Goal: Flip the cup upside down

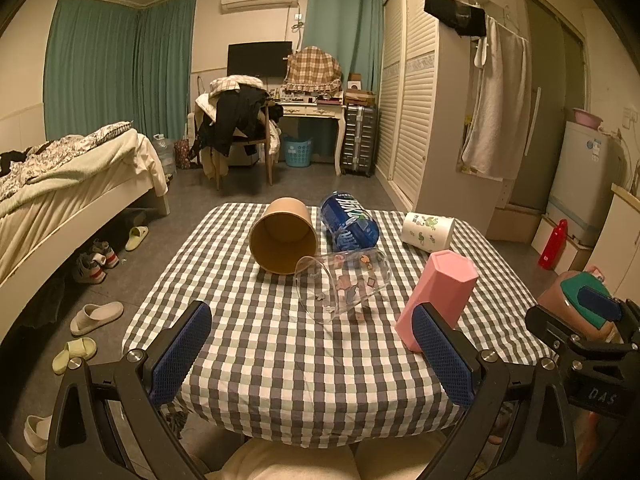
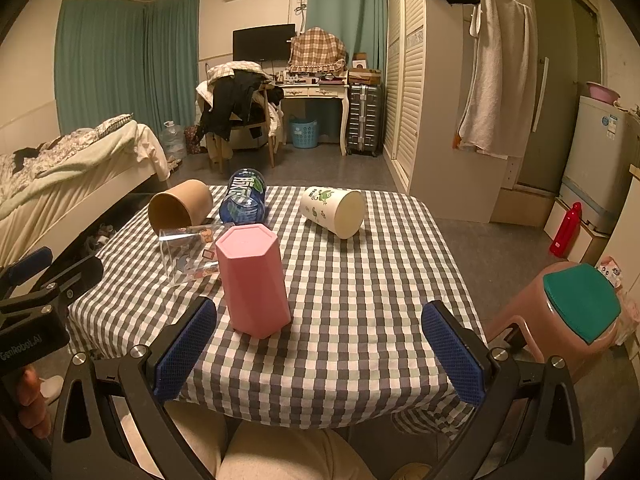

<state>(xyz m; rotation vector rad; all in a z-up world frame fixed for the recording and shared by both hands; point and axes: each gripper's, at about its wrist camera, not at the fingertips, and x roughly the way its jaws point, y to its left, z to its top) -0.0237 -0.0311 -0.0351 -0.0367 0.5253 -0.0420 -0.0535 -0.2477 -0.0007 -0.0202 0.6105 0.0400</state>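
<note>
A pink hexagonal cup (image 1: pixel 438 296) (image 2: pixel 254 280) stands upside down, closed base up, on the checkered table (image 1: pixel 288 344) (image 2: pixel 360 304). A clear cup with stickers (image 1: pixel 342 284) (image 2: pixel 190 252), a brown paper cup (image 1: pixel 285 236) (image 2: pixel 180 204), a blue cup (image 1: pixel 349 220) (image 2: pixel 244 196) and a white cup with green prints (image 1: pixel 427 230) (image 2: pixel 334 210) all lie on their sides. My left gripper (image 1: pixel 312 356) is open and empty near the table's front edge. My right gripper (image 2: pixel 320 348) is open and empty, just right of the pink cup.
A pink stool with a green seat (image 2: pixel 576 308) stands right of the table. A bed (image 1: pixel 60 184) and slippers (image 1: pixel 96 318) are on the left. A wardrobe (image 1: pixel 416 100), chair with clothes (image 1: pixel 236 120) and desk lie beyond. The person's lap (image 2: pixel 280 456) is below.
</note>
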